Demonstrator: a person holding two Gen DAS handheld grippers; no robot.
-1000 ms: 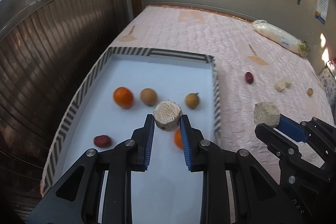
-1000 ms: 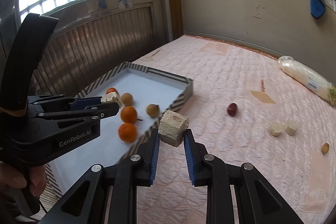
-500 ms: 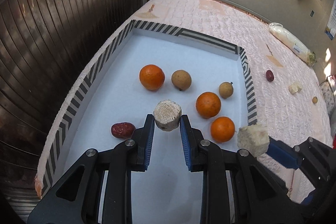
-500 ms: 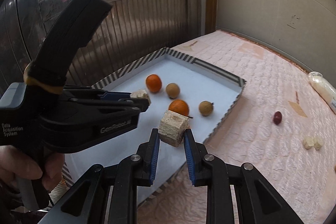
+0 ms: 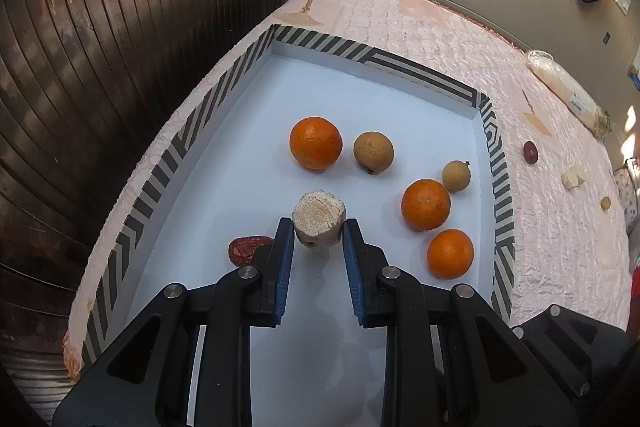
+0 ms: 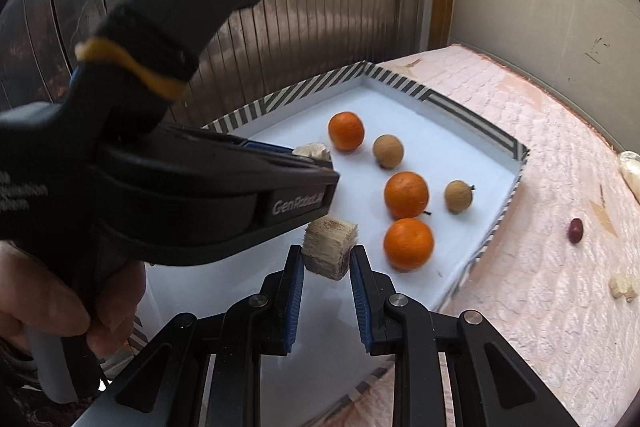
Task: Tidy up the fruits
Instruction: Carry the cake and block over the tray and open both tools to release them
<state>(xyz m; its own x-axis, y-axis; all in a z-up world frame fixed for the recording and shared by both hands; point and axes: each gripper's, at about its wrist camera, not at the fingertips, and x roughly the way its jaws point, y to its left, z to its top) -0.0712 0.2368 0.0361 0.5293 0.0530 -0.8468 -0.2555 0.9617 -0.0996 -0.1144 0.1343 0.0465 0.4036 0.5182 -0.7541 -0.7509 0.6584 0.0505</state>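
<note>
A white tray with a black-striped rim (image 5: 400, 67) (image 6: 472, 115) lies on the pink quilt. In it are three oranges (image 5: 316, 143) (image 5: 425, 205) (image 5: 450, 253), two brown longans (image 5: 373, 151) (image 5: 456, 176) and a red date (image 5: 246, 249). My left gripper (image 5: 316, 227) is shut on a round pale chunk (image 5: 319, 219), held above the tray floor. My right gripper (image 6: 326, 251) is shut on a pale fibrous block (image 6: 330, 247), over the tray's near part beside the nearest orange (image 6: 408, 243). In the right wrist view the left gripper (image 6: 320, 163) crosses in front, and its chunk (image 6: 310, 151) peeks out at the tip.
On the quilt right of the tray lie a dark red date (image 5: 530, 151) (image 6: 575, 230), pale chunks (image 5: 573, 179) (image 6: 623, 287) and a small longan (image 5: 605, 203). A plastic-wrapped bundle (image 5: 568, 95) lies by the far wall. A dark slatted panel (image 5: 120, 67) runs along the left side. A hand (image 6: 52, 299) grips the left tool.
Both grippers have moved left and down, closer to the tray. The right one went from above the tray's edge to over its floor. Each still holds its pale piece.
</note>
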